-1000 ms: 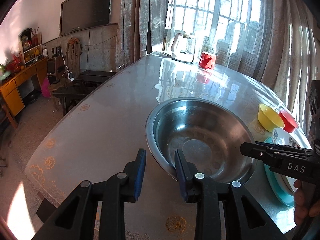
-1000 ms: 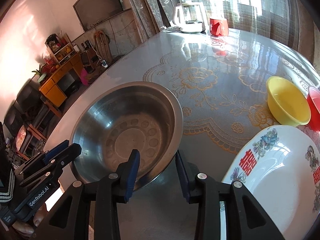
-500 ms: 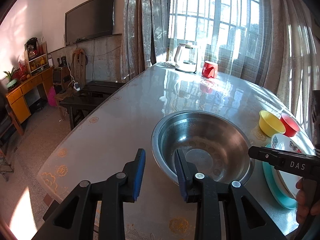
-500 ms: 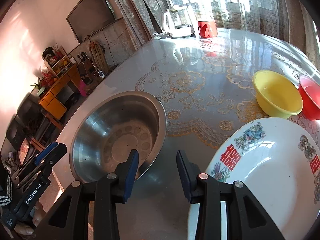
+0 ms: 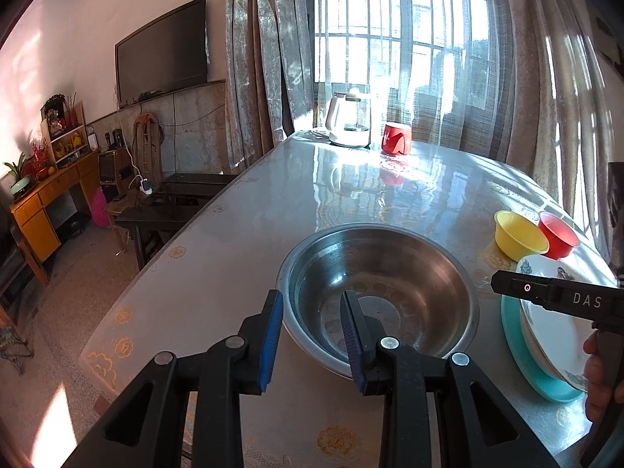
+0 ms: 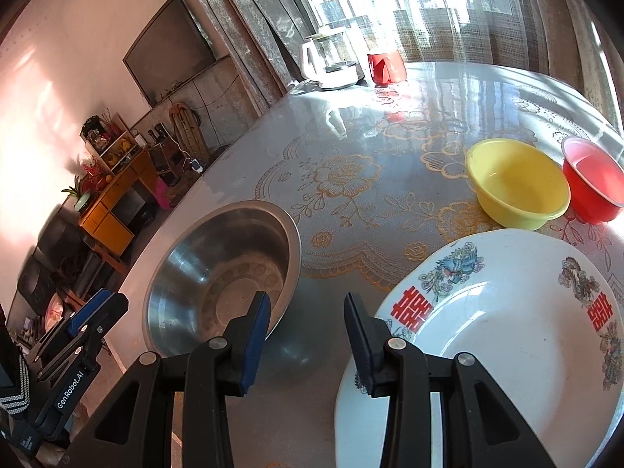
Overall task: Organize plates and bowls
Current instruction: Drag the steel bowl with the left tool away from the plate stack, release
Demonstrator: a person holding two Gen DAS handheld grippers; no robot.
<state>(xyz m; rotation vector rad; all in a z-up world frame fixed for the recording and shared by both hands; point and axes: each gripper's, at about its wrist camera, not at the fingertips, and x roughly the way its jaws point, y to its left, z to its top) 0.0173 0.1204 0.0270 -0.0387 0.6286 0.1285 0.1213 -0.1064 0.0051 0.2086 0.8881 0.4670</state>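
Only the left wrist view showed the teal plate point(image 5: 514, 345) under the white decorated plate point(image 6: 503, 335) at the tabletop's point(image 5: 241, 273) near right edge; the right wrist view showed the plate's red characters. Count: one steel basin point(image 5: 380, 292) near the front edge, two plates stacked, two small bowls, yellow bowl point(image 6: 516, 183) and red bowl point(image 6: 594, 179), touching beyond them. Left gripper point(image 5: 312, 341) was apart, empty, straddling the basin's near rim. Right gripper point(image 6: 306, 337) was apart, empty, between basin and white plate.
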